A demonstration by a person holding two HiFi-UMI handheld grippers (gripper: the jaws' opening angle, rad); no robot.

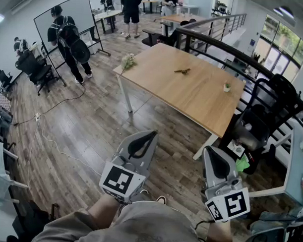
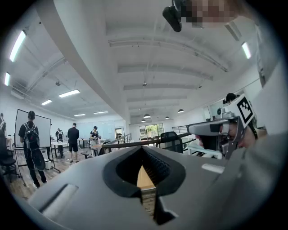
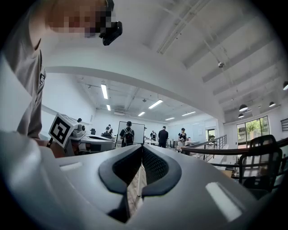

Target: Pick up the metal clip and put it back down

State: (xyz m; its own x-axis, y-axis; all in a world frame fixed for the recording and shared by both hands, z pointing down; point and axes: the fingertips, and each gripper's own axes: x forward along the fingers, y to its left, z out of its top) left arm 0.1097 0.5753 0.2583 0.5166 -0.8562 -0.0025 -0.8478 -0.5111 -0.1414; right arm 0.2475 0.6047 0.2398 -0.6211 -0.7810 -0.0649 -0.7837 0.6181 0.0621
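Observation:
A small dark metal clip [image 1: 182, 71] lies on the far part of a light wooden table [image 1: 192, 94], well ahead of me. Both grippers are held close to my body, level, far short of the table. My left gripper [image 1: 150, 134] has its jaws shut with nothing between them; in its own view the tips [image 2: 143, 150] meet. My right gripper [image 1: 210, 151] is likewise shut and empty, its tips [image 3: 141, 148] closed together. Each gripper view also shows the other gripper's marker cube alongside.
On the table stand a small potted plant [image 1: 226, 86] and a flower bunch [image 1: 127, 61] at its left corner. A black office chair [image 1: 258, 122] and a dark railing [image 1: 228, 49] flank the right. People stand by a whiteboard [image 1: 66, 18] at left. Cables [image 1: 42, 129] cross the wood floor.

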